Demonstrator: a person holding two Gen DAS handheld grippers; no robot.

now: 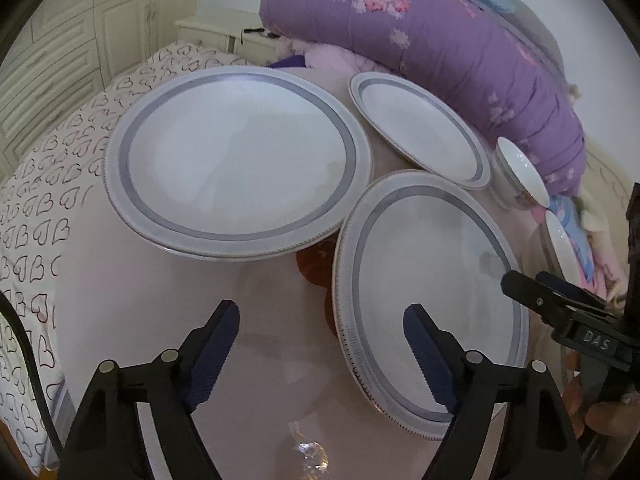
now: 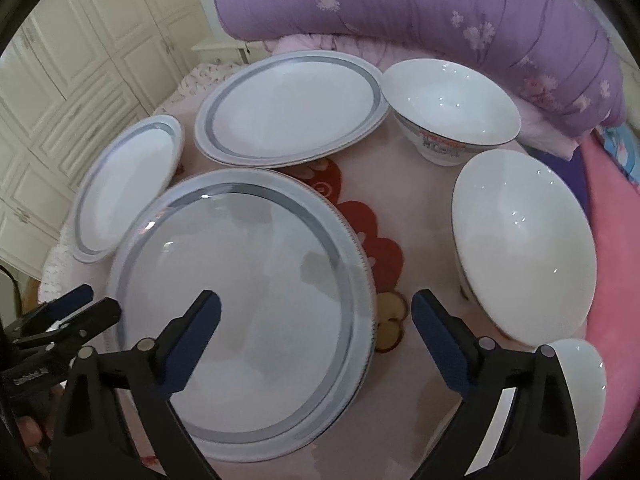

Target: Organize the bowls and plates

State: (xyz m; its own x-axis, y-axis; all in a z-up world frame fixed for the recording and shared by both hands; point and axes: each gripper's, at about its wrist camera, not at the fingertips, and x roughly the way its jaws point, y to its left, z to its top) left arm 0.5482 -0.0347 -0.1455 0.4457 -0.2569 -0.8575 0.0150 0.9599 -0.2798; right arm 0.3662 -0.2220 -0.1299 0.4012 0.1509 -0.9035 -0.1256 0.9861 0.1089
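Note:
Three grey-banded white plates lie on a pink-covered table (image 1: 140, 300). The nearest plate (image 1: 432, 292) (image 2: 240, 292) sits between both grippers. My left gripper (image 1: 320, 344) is open above its left rim, one finger over the plate and one over the cloth. My right gripper (image 2: 316, 336) is open above its right rim in the same way. Neither touches it. A second plate (image 1: 236, 168) (image 2: 128, 188) lies to the left and a third plate (image 1: 420, 128) (image 2: 288, 108) behind. White bowls stand at the right: one (image 2: 452, 108), another (image 2: 524, 240), a third (image 2: 580, 380).
A rolled purple floral quilt (image 1: 440, 40) (image 2: 440, 12) lies behind the table. A heart-print bedsheet (image 1: 40, 200) is on the left, with cream wardrobe doors (image 2: 80, 80) beyond. Red heart patterns (image 2: 372, 232) mark the cloth between the dishes.

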